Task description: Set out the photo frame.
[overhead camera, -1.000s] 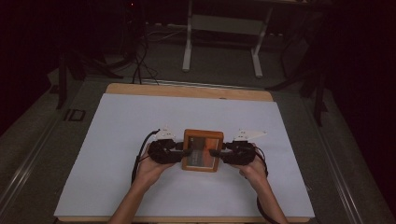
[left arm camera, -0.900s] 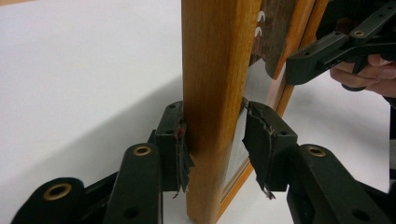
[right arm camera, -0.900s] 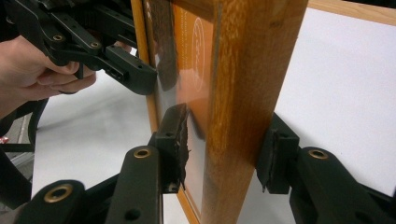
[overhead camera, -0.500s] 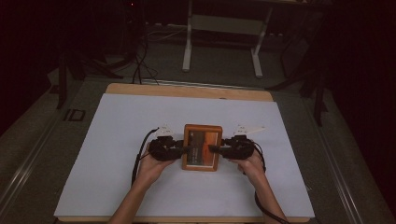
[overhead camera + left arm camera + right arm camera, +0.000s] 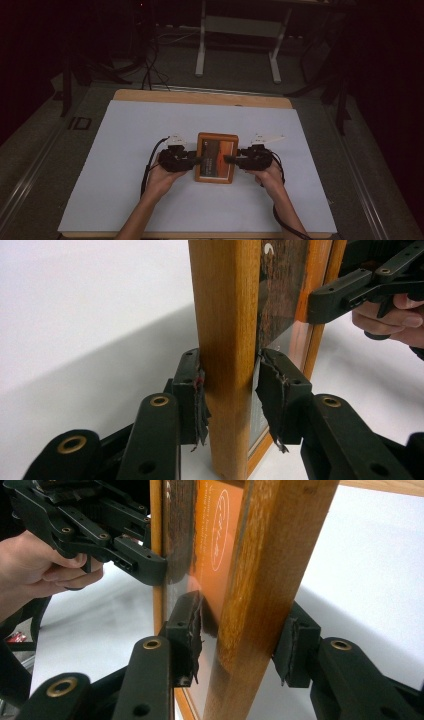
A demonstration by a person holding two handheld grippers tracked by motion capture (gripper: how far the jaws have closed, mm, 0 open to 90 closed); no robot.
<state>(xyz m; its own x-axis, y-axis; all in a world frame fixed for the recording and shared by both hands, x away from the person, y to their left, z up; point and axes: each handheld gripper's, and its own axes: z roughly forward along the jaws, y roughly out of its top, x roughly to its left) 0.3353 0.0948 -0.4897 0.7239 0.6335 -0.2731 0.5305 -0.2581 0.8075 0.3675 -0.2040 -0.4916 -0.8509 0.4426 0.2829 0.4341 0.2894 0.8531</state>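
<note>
High view: a wooden picture frame lies mid-table on the white sheet, the left gripper at its 9 o'clock edge, the right gripper at 3 o'clock.

Left gripper view: jaws, just closing, straddle the frame's side rail; one pad touches, the other stands slightly off.

Right gripper view: jaws straddle the opposite rail, pads nearly touching; a firm clamp cannot be told.
</note>
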